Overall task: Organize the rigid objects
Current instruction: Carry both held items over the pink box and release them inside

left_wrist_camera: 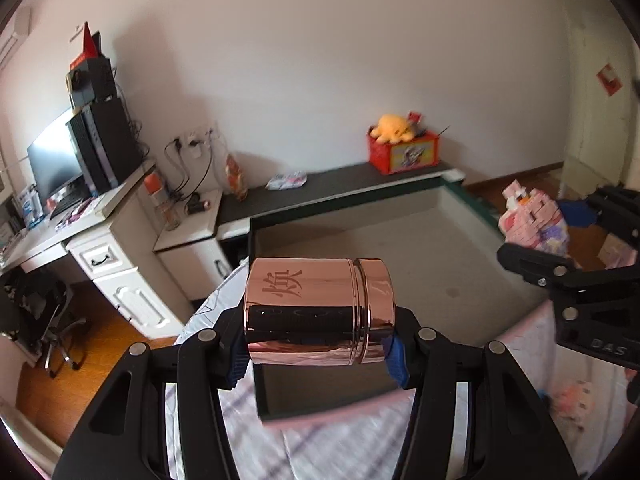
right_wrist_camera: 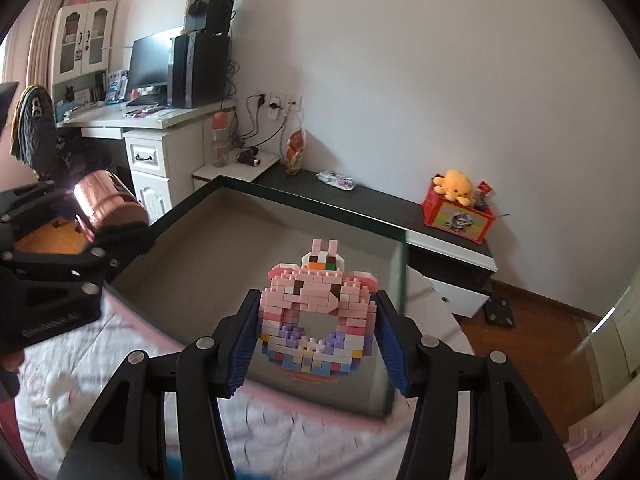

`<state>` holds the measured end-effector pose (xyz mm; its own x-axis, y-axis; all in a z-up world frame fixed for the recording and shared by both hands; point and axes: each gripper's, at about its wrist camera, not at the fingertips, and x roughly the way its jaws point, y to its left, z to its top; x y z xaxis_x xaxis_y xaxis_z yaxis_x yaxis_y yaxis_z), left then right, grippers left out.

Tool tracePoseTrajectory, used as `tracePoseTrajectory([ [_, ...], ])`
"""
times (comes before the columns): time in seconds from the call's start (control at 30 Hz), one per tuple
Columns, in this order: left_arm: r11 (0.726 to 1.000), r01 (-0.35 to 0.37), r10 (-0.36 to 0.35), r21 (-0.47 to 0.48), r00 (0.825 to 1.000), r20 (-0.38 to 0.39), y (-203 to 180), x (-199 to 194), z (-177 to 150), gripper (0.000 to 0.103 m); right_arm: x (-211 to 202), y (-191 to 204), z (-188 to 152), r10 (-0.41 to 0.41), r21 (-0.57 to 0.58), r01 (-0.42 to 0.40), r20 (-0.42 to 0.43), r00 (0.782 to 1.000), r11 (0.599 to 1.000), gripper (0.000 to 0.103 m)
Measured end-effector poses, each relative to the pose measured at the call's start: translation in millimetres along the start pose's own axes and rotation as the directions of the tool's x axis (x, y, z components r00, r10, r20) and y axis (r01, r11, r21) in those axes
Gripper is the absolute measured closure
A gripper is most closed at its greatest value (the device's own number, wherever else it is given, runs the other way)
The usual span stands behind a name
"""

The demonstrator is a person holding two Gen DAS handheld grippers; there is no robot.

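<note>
My left gripper (left_wrist_camera: 318, 354) is shut on a shiny rose-gold metal canister (left_wrist_camera: 318, 310) that lies sideways between the blue pads, an engraved character on its side. It hangs over the near left edge of a large grey box (left_wrist_camera: 420, 248) with a dark green rim, which rests on the bed. My right gripper (right_wrist_camera: 316, 344) is shut on a pink ring-shaped building-block model (right_wrist_camera: 318, 316) with a small rabbit head on top, held above the same box (right_wrist_camera: 224, 248). The canister (right_wrist_camera: 108, 206) and left gripper show at the left of the right wrist view.
A bed with a pink patterned sheet (right_wrist_camera: 280, 432) lies under the box. Behind it runs a dark shelf (left_wrist_camera: 340, 178) holding a red box with a yellow plush toy (left_wrist_camera: 404, 144). A white desk (right_wrist_camera: 160, 120) with monitor and computer stands at the left, beside an office chair (left_wrist_camera: 44, 312).
</note>
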<state>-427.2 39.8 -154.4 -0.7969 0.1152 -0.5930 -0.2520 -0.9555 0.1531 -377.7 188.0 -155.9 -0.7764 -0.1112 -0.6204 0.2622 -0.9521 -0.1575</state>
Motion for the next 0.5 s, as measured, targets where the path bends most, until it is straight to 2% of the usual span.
tracePoseTrajectory([
  [0.2,0.999,-0.027,0.025,-0.023,0.996,-0.085,12,50,-1,0.049,54,6,9,0.024,-0.034,-0.027,-0.092,0.996,0.999,0.047],
  [0.5,1.000,-0.029,0.029,0.005,0.990,-0.140,6,77,-7,0.048,86,-4,-5,0.019,-0.026,-0.024,-0.174,0.985,0.999,0.047],
])
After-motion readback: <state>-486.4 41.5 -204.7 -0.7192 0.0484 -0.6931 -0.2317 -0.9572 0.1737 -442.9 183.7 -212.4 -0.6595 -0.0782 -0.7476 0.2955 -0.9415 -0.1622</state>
